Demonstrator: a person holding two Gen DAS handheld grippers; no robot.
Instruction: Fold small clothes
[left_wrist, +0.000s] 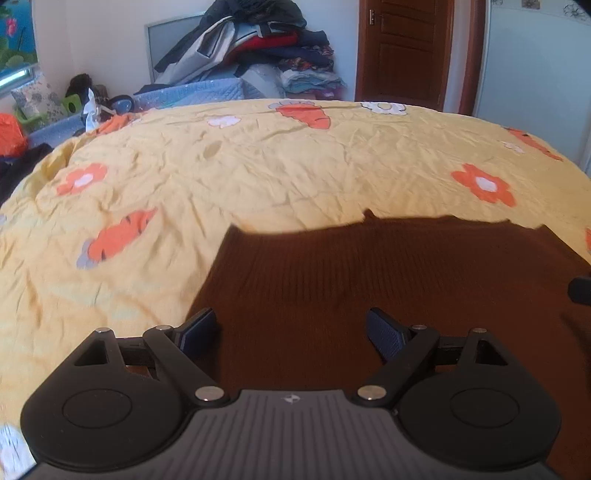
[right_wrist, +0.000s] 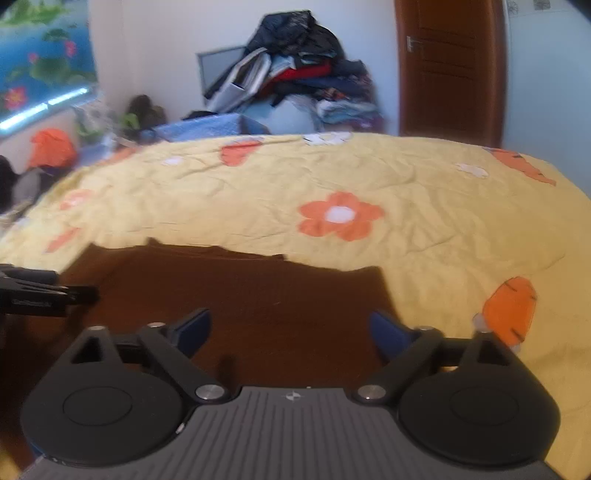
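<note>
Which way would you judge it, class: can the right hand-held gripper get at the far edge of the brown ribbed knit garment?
Probably yes: the right hand-held gripper is open over the brown ribbed knit garment, and nothing lies between it and the far edge.

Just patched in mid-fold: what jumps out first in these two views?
A dark brown knit garment lies flat on the yellow flower-print bedspread, right under both cameras. The left claw and right claw hang open above it, holding nothing. Behind the bed, clothes are heaped beside a brown door.
</note>
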